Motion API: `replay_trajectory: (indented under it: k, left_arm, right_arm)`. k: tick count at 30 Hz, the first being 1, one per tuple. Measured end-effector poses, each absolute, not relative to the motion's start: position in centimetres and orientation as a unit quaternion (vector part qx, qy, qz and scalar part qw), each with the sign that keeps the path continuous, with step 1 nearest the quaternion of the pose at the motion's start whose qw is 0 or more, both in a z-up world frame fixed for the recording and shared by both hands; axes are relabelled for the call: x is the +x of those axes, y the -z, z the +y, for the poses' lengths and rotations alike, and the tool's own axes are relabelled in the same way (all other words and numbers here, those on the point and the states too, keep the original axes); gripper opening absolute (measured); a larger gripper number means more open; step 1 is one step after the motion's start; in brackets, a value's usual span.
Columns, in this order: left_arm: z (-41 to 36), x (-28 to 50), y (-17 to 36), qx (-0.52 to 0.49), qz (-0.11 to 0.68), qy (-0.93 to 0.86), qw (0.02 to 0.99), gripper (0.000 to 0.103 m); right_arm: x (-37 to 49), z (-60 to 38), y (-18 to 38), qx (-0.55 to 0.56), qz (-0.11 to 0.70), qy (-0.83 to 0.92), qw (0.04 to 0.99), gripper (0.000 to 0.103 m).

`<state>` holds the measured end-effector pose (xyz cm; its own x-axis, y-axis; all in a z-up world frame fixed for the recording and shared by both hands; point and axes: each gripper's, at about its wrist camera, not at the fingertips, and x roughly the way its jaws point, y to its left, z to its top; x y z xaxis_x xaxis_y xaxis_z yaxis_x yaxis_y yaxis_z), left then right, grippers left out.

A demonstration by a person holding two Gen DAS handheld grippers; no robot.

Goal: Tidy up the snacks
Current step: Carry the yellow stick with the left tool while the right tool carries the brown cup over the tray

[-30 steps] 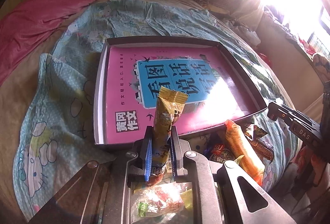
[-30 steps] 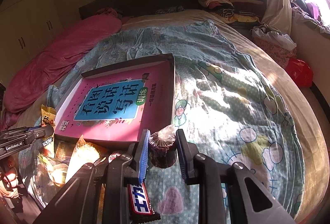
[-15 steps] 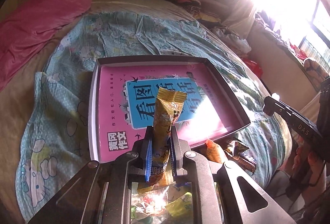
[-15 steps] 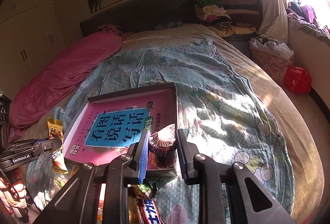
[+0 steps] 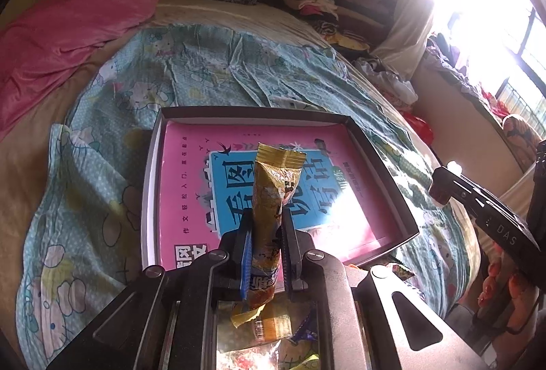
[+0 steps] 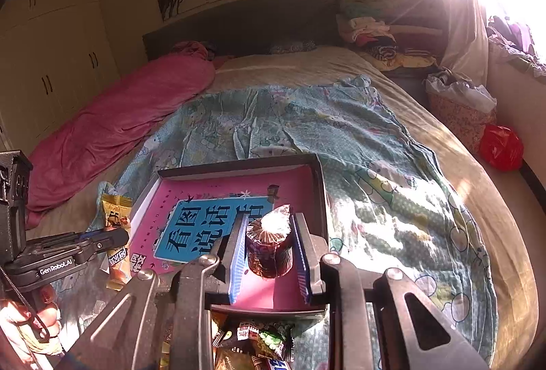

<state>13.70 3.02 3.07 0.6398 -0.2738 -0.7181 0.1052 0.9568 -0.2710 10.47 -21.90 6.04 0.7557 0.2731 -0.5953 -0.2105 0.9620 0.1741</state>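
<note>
My left gripper (image 5: 266, 254) is shut on a long yellow snack packet (image 5: 273, 186) that stands upright between its blue pads, over the near edge of a shallow dark box (image 5: 385, 165) with a pink and blue book cover inside. My right gripper (image 6: 269, 250) is shut on a small round dark-wrapped cake (image 6: 269, 247), held above the box (image 6: 317, 189) near its right corner. In the right wrist view the left gripper (image 6: 102, 240) and its yellow packet (image 6: 116, 233) appear at the left. A heap of loose snacks (image 6: 256, 339) lies below the grippers.
The box rests on a blue cartoon-print sheet (image 5: 211, 70) spread over a bed. A pink quilt (image 5: 68, 29) lies along the left side. Piled clothes (image 6: 372, 32) sit by the headboard, a red bag (image 6: 501, 148) on the floor at right. A person's hand (image 6: 30, 319) grips the left tool.
Both grippers have risen with their snacks, so the bed and box look farther and lower in view. The snack heap has slipped beneath the gripper bodies. Both grips are unchanged.
</note>
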Motion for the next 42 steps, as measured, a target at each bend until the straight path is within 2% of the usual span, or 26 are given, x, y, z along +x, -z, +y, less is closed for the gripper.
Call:
replay_trajectory:
  k: [10, 42]
  left_arm:
    - [3.7, 15.0, -2.9, -0.107, 0.405, 0.101, 0.903, 0.014]
    - [3.2, 16.7, 0.6, -0.080, 0.437, 0.092, 0.891, 0.014]
  right_arm:
    - [11.5, -20.4, -5.8, 0.047, 0.328, -0.132, 0.934, 0.026]
    - [12.8, -20.3, -0.1, 0.018, 0.407, -0.102, 0.907, 0.026]
